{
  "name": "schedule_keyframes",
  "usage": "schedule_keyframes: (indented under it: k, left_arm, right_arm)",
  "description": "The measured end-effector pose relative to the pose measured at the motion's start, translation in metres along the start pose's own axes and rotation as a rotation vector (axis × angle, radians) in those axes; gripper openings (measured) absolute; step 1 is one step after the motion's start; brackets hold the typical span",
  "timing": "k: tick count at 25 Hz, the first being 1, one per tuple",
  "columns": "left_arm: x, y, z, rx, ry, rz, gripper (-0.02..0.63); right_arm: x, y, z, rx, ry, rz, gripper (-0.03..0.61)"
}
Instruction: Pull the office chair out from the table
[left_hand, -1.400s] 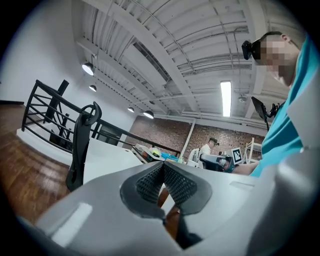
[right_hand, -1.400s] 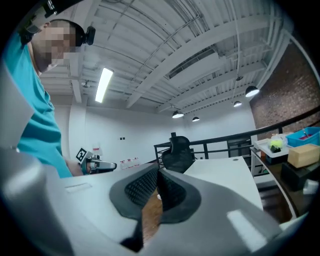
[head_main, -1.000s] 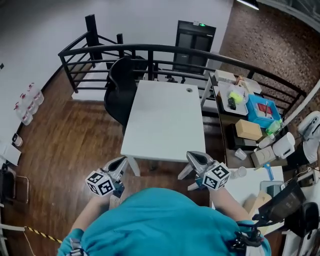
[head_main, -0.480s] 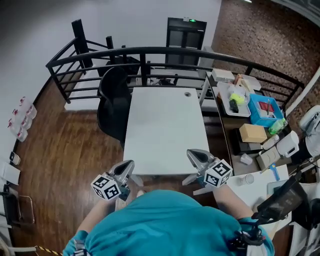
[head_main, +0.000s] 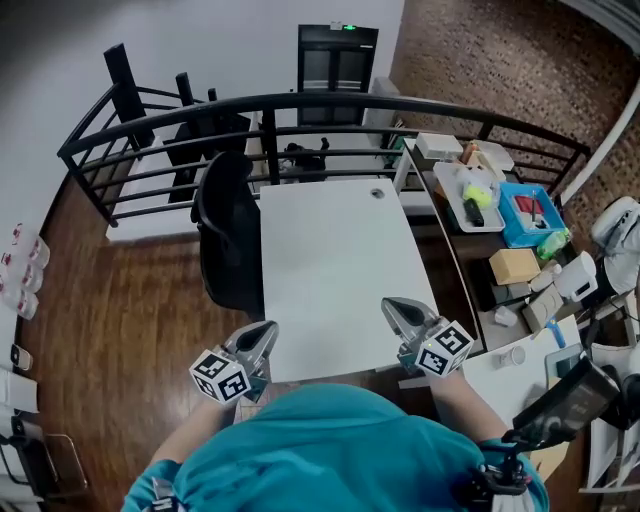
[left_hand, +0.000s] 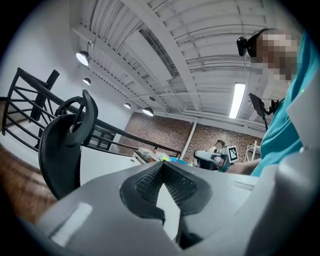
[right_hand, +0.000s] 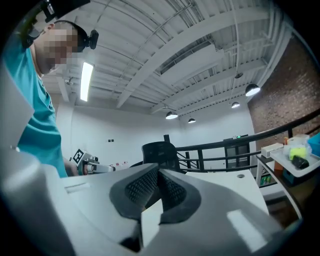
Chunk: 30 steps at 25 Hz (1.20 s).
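beside white table (head_main: 335, 250), left gripper (head_main: 262, 336) and right gripper (head_main: 393, 306) closed, empty.

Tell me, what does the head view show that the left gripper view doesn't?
Only the head view: the dark door at the back, and the scene laid out from above. Only the left gripper view: the ceiling with its lamps, and the left gripper close up, jaws shut with nothing between them. Both: the black office chair at the side of the white table, the black railing and the right gripper.
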<state>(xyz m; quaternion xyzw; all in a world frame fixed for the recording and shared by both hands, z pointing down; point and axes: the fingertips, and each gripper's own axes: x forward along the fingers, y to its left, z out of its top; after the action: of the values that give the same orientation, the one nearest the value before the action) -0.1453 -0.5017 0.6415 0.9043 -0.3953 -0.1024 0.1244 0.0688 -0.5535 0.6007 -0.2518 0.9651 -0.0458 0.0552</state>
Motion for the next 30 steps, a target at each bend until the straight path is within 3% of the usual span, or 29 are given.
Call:
schedule_keyframes:
  k: [3,7,12,16,25,30]
  left_arm:
    - [0.006,0.029,0.018,0.011,-0.001,0.019,0.014]
    - [0.025,0.050,0.044,0.089,-0.005,0.066,0.009]
    - [0.048,0.084,0.083,0.134,-0.020,0.236,0.100]
    - [0.063,0.102,0.106,0.158,-0.019,0.385,0.136]
    - [0.071,0.178,0.144,0.124,0.042,0.658,0.250]
    - [0.065,0.240,0.157,0.053,0.121,0.722,0.313]
  right_arm:
    - [0.022,-0.007,-0.002,0.001,0.010,0.007,-0.003]
    - [0.037,-0.035,-0.009,0.014,0.004,0.012,-0.003]
    - [0.066,-0.062,0.001,-0.004,-0.011,0.096,-0.003]
    - [0.082,-0.084,0.018,-0.030,-0.024,0.186,-0.003]
    - [0.134,-0.087,0.038,-0.074,-0.035,0.324,-0.003]
    - [0.163,-0.081,0.028,-0.071,-0.018,0.308,-0.003]
